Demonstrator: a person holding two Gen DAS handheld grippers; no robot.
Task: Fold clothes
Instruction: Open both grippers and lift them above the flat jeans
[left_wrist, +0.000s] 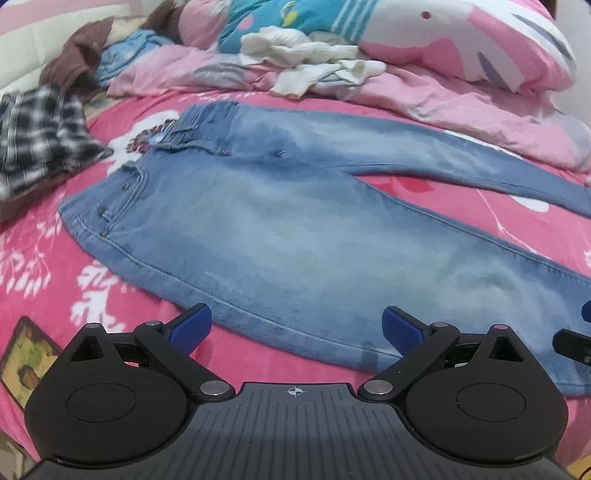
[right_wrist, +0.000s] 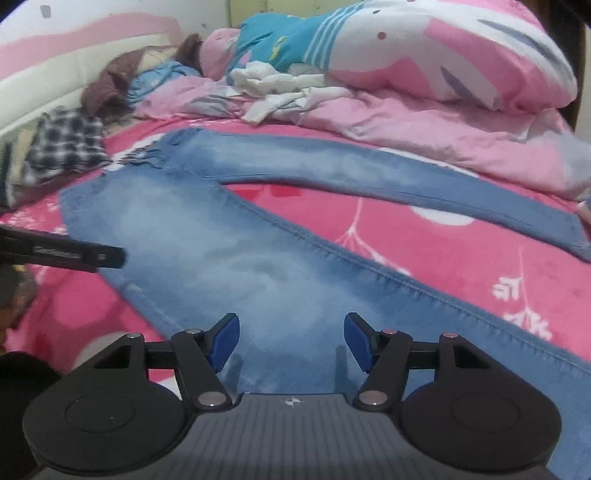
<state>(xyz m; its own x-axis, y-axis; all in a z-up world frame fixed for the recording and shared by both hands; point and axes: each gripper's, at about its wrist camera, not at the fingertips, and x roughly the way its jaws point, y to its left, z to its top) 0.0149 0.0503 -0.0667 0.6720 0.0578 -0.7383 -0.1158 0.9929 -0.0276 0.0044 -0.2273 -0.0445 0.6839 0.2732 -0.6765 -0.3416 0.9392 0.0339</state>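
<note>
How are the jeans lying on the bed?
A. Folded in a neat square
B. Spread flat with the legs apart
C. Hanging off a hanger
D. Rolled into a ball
B: the jeans lie flat on the pink bed, with their two legs splitting into a V and pink sheet showing between them.
</note>
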